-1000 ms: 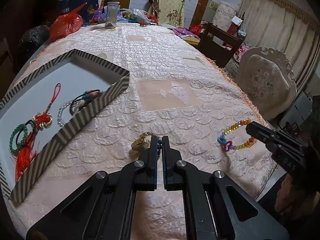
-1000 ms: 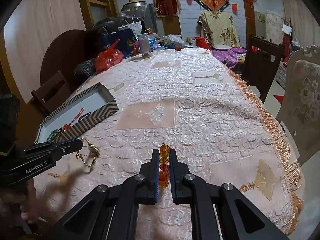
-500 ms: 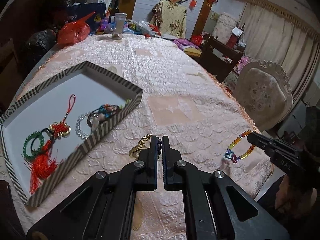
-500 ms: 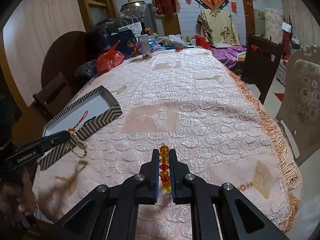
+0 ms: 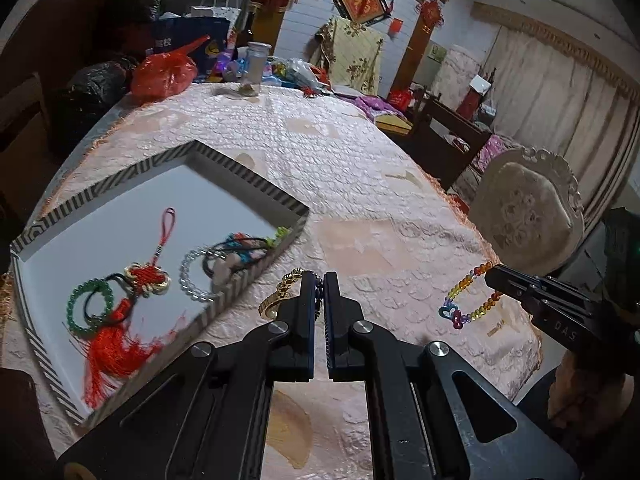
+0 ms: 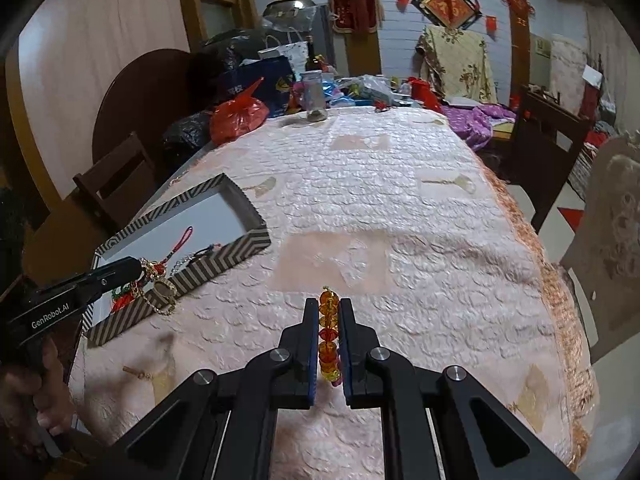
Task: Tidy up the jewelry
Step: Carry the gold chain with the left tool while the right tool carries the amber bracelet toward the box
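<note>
My left gripper is shut on a gold chain bracelet, which dangles above the pink tablecloth just right of the striped box. In the right wrist view the same left gripper holds the gold chain over the near corner of the box. My right gripper is shut on a bracelet of orange, red and yellow beads. It hangs in the air from the right gripper as a rainbow bead loop. The box holds a red knot tassel, a green bead bracelet and a clear bead bracelet.
At the table's far end stand a red plastic bag, a glass jar and other clutter. A padded white chair stands off the right edge. A dark wooden chair stands behind the box. A hand grips the left tool.
Both grippers have risen with their jewellery. The left one has carried the gold chain toward the striped box. The bead bracelet now hangs clear of the cloth.
</note>
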`<state>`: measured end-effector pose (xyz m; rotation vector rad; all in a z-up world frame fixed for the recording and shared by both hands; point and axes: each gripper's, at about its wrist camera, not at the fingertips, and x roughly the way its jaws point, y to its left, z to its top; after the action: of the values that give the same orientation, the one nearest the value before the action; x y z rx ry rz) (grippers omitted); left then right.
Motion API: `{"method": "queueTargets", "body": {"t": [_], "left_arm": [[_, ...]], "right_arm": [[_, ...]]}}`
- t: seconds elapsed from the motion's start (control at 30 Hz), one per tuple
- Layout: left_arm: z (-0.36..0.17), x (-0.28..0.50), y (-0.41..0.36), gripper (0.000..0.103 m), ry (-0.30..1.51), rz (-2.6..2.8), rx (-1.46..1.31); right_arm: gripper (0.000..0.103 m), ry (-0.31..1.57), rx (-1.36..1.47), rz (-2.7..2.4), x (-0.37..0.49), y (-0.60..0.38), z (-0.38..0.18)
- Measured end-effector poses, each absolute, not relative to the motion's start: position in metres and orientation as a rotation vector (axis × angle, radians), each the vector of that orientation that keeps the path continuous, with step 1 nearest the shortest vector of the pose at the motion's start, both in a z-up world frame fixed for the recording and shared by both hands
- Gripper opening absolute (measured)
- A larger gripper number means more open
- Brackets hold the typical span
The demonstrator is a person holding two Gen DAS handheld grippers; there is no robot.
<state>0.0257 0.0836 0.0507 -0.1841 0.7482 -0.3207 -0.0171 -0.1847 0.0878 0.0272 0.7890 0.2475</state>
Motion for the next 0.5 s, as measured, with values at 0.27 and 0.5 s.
{"method": "queueTargets", "body": {"t": [0.27,0.5], "left_arm": [[0.065,0.032,0.12,0.002,0.711,-0.269,-0.23],[0.068,0.046,0.158,0.002,0.694,-0.175,-0.235]], "right_arm": [[0.008,0.79,-0.007,0.302,0.008,-0.15,0.1],[0.008,0.76,-0.061,0.38,0.031,-0.108,0.113]]}}
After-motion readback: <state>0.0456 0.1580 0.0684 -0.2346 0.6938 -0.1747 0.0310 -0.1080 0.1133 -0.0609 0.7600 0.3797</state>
